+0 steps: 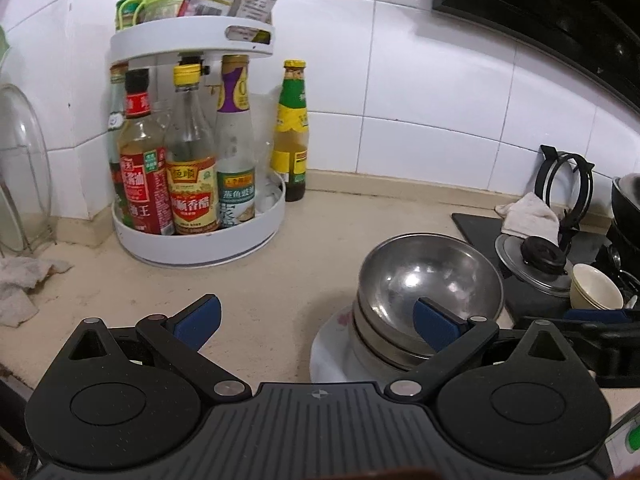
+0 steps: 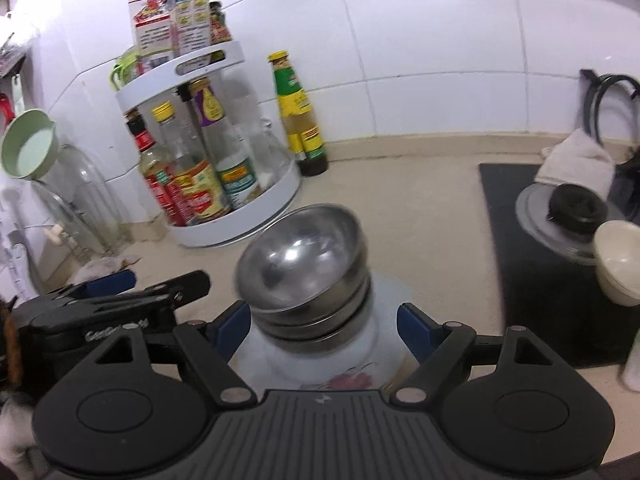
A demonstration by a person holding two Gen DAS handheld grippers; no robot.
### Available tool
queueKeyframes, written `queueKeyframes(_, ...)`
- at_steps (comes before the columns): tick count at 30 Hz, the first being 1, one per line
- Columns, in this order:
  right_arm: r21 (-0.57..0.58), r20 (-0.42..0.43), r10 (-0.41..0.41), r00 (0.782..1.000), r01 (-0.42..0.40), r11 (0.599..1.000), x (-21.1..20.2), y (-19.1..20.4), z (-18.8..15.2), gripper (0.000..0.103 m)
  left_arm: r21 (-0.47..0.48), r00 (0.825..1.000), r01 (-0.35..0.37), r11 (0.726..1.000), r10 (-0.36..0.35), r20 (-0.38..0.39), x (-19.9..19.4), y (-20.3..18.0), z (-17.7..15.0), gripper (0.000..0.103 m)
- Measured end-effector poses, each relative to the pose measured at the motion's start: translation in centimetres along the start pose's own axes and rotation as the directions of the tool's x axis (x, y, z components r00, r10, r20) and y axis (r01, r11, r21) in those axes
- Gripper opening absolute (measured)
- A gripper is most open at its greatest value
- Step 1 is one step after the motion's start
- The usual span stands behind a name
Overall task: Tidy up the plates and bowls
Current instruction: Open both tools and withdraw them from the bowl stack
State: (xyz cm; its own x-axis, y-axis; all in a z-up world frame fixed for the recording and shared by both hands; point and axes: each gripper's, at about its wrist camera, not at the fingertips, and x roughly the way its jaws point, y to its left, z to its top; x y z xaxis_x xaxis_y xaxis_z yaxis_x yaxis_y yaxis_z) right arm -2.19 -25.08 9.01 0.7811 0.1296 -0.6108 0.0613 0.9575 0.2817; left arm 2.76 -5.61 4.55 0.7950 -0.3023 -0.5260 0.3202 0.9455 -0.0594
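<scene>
**Steel bowls stacked on a half-hidden plate**

The white plate is largely covered by the nested steel bowls — its floral print is blurred. Both the left gripper and the right gripper are held open, gripping nothing. Sauce bottles are kept in the white turntable rack.

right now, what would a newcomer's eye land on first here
The stack of shiny steel bowls on a white flowered plate in the middle of the beige counter. Behind it, a white two-tier turntable rack crowded with sauce bottles fills the tiled corner. Both grippers are open.
</scene>
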Motion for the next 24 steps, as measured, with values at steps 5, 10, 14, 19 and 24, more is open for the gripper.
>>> queueKeyframes(5, 0.021, 0.018, -0.015, 1.000, 0.015, 1.000, 0.3, -0.4, -0.3, 0.078, 0.013, 1.000, 0.019, 1.000, -0.019, 0.006, -0.1, -0.8, 0.0, 0.103)
queueKeyframes(10, 0.017, 0.035, -0.035, 0.999, 0.034, 0.999, 0.5, -0.5, -0.3, 0.078, 0.018, 1.000, 0.009, 1.000, -0.009, 0.009, -0.2, -1.1, 0.0, 0.102)
queueKeyframes(14, 0.018, 0.043, -0.048, 0.998, 0.048, 0.999, 0.7, -0.8, -0.2, 0.078, 0.040, 1.000, -0.009, 0.999, 0.008, 0.026, -0.6, -1.3, 0.0, 0.102)
queueKeyframes(19, 0.017, 0.040, -0.047, 0.998, 0.046, 0.999, 0.9, -0.8, 0.0, 0.078, 0.040, 1.000, -0.016, 0.999, 0.015, 0.027, -0.6, -1.2, 0.1, 0.101)
queueKeyframes(24, 0.017, 0.035, -0.041, 0.999, 0.041, 0.999, 1.2, -0.7, 0.1, 0.078, 0.050, 0.999, -0.026, 0.998, 0.024, 0.035, -0.7, -1.2, 0.1, 0.100)
